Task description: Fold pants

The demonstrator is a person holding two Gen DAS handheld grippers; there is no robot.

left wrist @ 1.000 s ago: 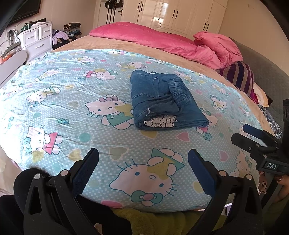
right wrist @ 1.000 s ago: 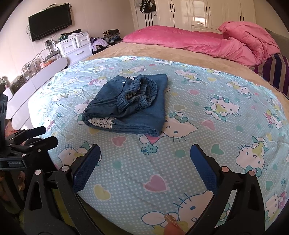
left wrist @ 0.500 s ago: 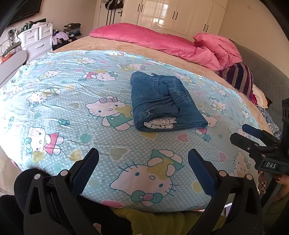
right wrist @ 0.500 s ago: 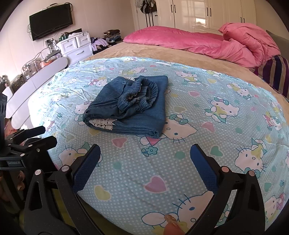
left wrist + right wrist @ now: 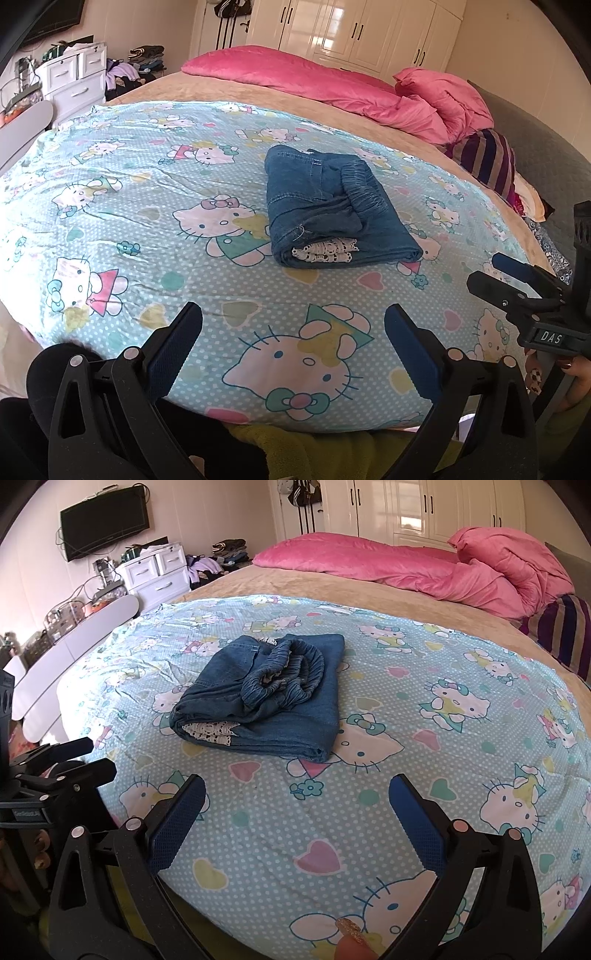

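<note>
The left tongs (image 5: 293, 332) are wide open and hold nothing; they hang over the near edge of the bed, above the blue cartoon-cat sheet (image 5: 122, 206). The right tongs (image 5: 297, 806) are wide open too and also empty, over the same near edge. In the left view the right tongs appear at the right side, with a hand (image 5: 569, 376) under them. In the right view the left tongs appear at the left side, and a fingertip with a glitter nail (image 5: 351, 939) shows at the bottom edge. Ahead of both tongs, well apart from the fingers, lie the pants (image 5: 332, 218) (image 5: 273, 705), folded into a thick blue denim packet on the sheet. A strip of white lace (image 5: 210, 733) shows at the packet's near end, and the gathered waistband (image 5: 284, 674) lies on top. Beyond the pants the sheet ends on a beige cover (image 5: 332, 587). Farther away is a pink blanket (image 5: 332, 81), with a striped cushion (image 5: 487, 162) to the right of it. At the far wall stand white wardrobes (image 5: 362, 33), and to the far left a white drawer chest (image 5: 159, 572).
</note>
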